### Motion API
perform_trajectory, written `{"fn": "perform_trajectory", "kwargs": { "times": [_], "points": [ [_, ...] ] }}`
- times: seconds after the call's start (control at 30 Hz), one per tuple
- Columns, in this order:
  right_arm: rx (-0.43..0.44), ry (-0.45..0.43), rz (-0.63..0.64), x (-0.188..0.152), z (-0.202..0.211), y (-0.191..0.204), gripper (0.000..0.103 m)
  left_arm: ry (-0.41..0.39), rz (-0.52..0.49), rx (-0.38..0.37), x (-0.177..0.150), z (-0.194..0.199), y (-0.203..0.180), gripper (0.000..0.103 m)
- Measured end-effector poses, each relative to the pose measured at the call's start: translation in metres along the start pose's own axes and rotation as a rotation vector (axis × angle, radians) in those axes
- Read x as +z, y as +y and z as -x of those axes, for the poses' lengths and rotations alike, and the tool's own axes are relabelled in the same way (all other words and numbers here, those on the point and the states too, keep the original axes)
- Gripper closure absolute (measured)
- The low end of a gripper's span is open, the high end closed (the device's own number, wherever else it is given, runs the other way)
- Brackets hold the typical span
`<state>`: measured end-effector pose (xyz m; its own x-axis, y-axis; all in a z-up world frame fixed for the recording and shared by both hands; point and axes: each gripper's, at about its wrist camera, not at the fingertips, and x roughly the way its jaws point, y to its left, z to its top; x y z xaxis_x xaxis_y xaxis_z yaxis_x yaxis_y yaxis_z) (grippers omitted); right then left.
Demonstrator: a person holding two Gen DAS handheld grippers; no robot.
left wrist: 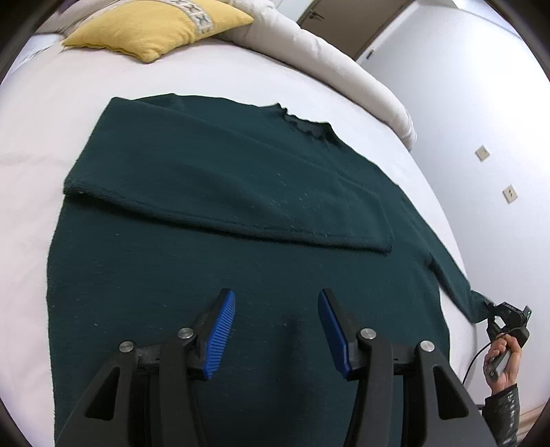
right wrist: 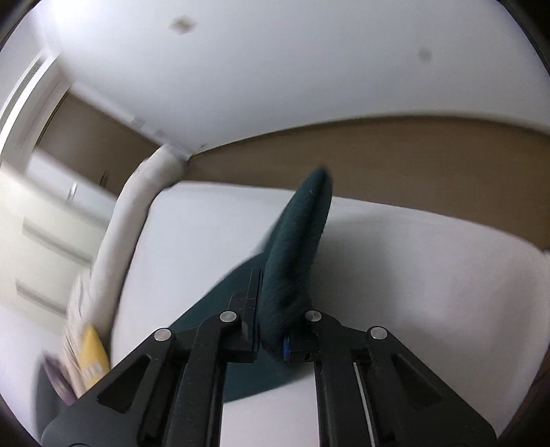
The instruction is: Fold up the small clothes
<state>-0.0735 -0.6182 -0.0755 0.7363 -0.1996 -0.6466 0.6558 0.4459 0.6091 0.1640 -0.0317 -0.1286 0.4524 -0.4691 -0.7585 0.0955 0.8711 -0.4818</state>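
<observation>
The dark green sweater (left wrist: 213, 213) lies flat on the white bed (left wrist: 44, 144), its collar at the far side and its hem toward the near side. One sleeve (left wrist: 220, 203) is already folded across the chest, running from the left edge to about the middle. The other sleeve (left wrist: 457, 282) stretches out to the right, off the body of the garment, toward the bed's right edge.

The right gripper (right wrist: 271, 309) has its jaws clamped on the cuff of that outstretched sleeve; in the right wrist view the green cloth stands up between the pinched jaws. In the left wrist view the same gripper appears at the far right, at the tip of the sleeve, with the person's hand (left wrist: 503, 361) around its handle.

The left gripper (left wrist: 276, 330) hovers over the lower body of the sweater, jaws moderately apart and holding nothing; whether the tips touch the cloth I cannot tell.

The step in hand looks like the second sleeve fold. The next move probably calls for carrying the cuff leftward over the chest and laying it across the first sleeve, keeping the sleeve straight, while the left gripper may need to press the body down so it does not drag.

A yellow cushion (left wrist: 154, 31) and a rolled cream duvet (left wrist: 330, 62) lie at the far side of the bed.
</observation>
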Motion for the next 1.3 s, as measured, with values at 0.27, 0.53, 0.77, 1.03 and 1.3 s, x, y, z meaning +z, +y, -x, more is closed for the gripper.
{"fn": "perform_trajectory", "kwargs": {
  "times": [0.27,0.53,0.77,1.03,1.3],
  "points": [
    [0.138,0.137,0.723,-0.161,-0.002,0.224,0.096,-0.023,0.081,-0.052,0.009,0.01,0.025,0.049],
    [0.133,0.329,1.171,-0.37,-0.031,0.284,0.086,-0.02,0.107,-0.077,0.008,0.011,0.038,0.049],
    [0.301,0.369,1.028,-0.36,-0.005,0.239,0.037,0.02,0.054,-0.121,0.015,-0.015,-0.002,0.04],
    [0.311,0.373,0.764,-0.271,0.004,0.18,0.037,0.122,-0.051,-0.088,0.022,-0.076,-0.071,0.047],
    [0.254,0.309,0.563,-0.188,-0.007,0.133,0.037,0.109,-0.125,-0.042,0.028,-0.073,-0.091,0.094]
  ]
}}
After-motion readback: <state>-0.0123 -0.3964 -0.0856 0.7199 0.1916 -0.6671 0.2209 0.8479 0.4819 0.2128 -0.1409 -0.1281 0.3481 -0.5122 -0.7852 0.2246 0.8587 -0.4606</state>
